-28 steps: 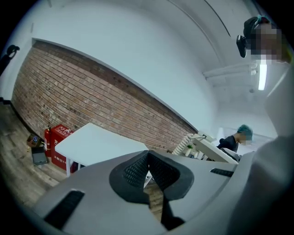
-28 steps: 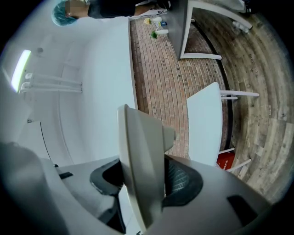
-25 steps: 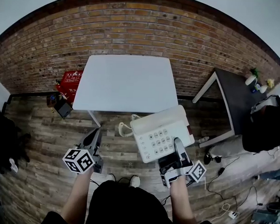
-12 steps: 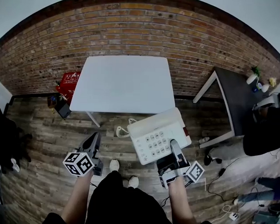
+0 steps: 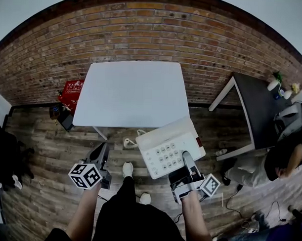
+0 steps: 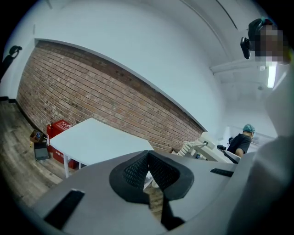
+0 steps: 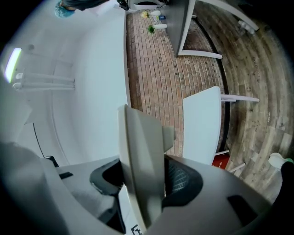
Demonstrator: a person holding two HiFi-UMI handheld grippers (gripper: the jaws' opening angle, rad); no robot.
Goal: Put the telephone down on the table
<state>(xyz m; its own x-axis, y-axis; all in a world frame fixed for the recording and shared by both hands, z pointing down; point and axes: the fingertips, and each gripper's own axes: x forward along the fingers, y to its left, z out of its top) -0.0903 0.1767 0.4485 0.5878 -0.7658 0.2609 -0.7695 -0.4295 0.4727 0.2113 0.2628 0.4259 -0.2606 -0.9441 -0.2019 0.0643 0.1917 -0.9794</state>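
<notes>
A white table (image 5: 129, 92) is seen standing on a wooden plank floor (image 5: 41, 148), with its far edge set against a brick wall (image 5: 144, 28) at twelve o'clock. Its top is shown as a plain, pale surface. At nine o'clock from the table, a red box (image 5: 74, 89) is placed on the floor beside the wall. A small dark object (image 5: 66, 118), too small to be identified, is set just beside the box, toward seven o'clock. At three o'clock, well apart, a dark table (image 5: 257, 109) is placed, and small items (image 5: 273, 85) are kept at its far corner. At six o'clock, a white shoe (image 5: 127, 169) is planted on the planks.
</notes>
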